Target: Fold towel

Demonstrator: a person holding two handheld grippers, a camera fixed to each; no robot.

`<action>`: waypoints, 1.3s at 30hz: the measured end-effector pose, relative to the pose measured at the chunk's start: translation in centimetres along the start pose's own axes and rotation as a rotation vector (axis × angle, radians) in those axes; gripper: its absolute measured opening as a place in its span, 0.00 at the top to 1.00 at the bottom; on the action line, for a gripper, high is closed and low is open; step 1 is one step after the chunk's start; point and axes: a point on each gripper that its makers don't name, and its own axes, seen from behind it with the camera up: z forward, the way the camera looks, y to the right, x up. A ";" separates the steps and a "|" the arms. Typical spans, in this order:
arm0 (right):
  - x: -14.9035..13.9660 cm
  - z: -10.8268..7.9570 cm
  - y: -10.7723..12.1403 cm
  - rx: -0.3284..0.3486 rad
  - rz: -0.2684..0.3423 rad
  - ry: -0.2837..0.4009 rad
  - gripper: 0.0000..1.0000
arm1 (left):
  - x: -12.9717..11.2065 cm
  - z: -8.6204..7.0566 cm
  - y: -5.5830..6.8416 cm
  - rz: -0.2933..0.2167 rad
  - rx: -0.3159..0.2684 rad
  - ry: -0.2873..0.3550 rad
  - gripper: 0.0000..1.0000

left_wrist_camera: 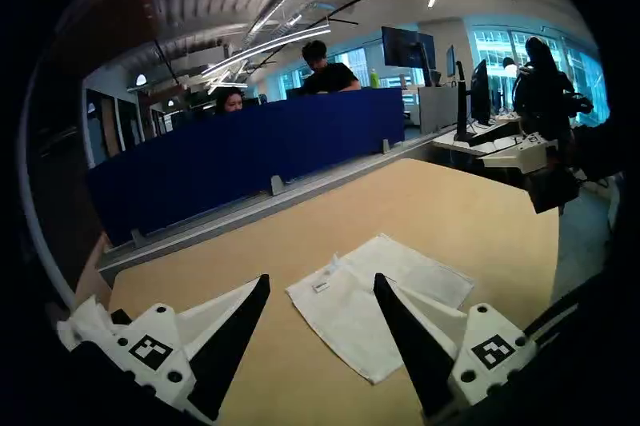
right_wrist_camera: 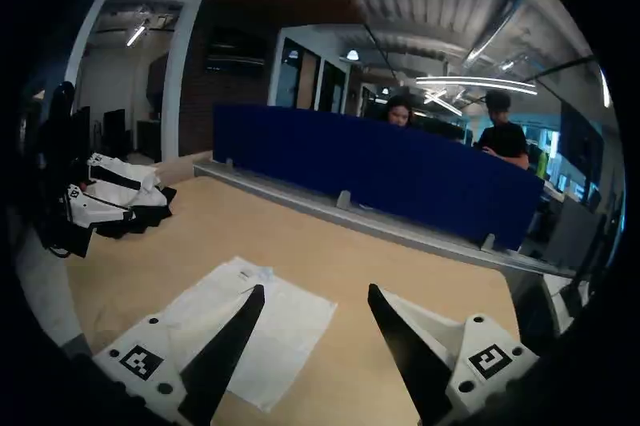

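– So, how far along is the fold?
– Barely begun, I'd say. The towel (left_wrist_camera: pixel 352 314) lies flat and pale on the wooden table (left_wrist_camera: pixel 448 202), its small tag near the far corner. In the left gripper view one layer seems to lap over another on the far side, so it may have one fold in it already, though I can't be sure. Nothing looks finished or squared off.
– And the grippers?
– Neither has hold of it. The left gripper (left_wrist_camera: pixel 320 277) hangs above the table with its fingers spread wide; the towel sits under and around the right-hand finger in that view.
– The other one?
– The right gripper (right_wrist_camera: pixel 316 288) is also wide apart and gripping nothing. In the right gripper view the towel (right_wrist_camera: pixel 280 330) lies below its left-hand finger.
– So what's left?
– Most of it, by my reckoning: come down on an edge, pinch it, and carry it across
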 end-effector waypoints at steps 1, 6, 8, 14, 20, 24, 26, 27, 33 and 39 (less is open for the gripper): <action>-0.2 0.1 -0.2 0.005 0.000 -0.006 0.00 | -0.2 0.1 0.1 0.000 -0.006 -0.006 0.03; -1.7 0.4 -1.0 0.023 -0.004 -0.037 0.00 | -1.3 0.5 0.7 -0.004 -0.025 -0.031 0.03; -2.7 0.6 -1.3 0.029 -0.008 -0.055 0.00 | -2.0 0.6 1.0 -0.008 -0.034 -0.044 0.03; -5.8 1.1 -2.2 0.048 0.001 -0.101 0.00 | -4.7 1.1 2.1 -0.017 -0.061 -0.087 0.03; -9.2 1.4 -2.9 0.065 0.006 -0.149 0.00 | -8.4 1.7 3.7 -0.026 -0.087 -0.148 0.03; -11.5 1.7 -3.5 0.084 0.002 -0.182 0.00 | -10.8 2.1 4.7 -0.044 -0.098 -0.187 0.03; -12.8 1.9 -3.7 0.092 0.001 -0.203 0.00 | -12.0 2.3 5.3 -0.055 -0.104 -0.207 0.03; -13.4 2.0 -3.9 0.096 0.001 -0.213 0.00 | -12.5 2.4 5.5 -0.059 -0.106 -0.216 0.03; -16.7 2.7 -5.0 0.122 -0.002 -0.266 0.00 | -15.8 3.0 7.0 -0.077 -0.123 -0.277 0.03; -19.8 3.0 -5.9 0.147 -0.002 -0.321 0.00 | -18.5 3.4 7.9 -0.094 -0.130 -0.338 0.04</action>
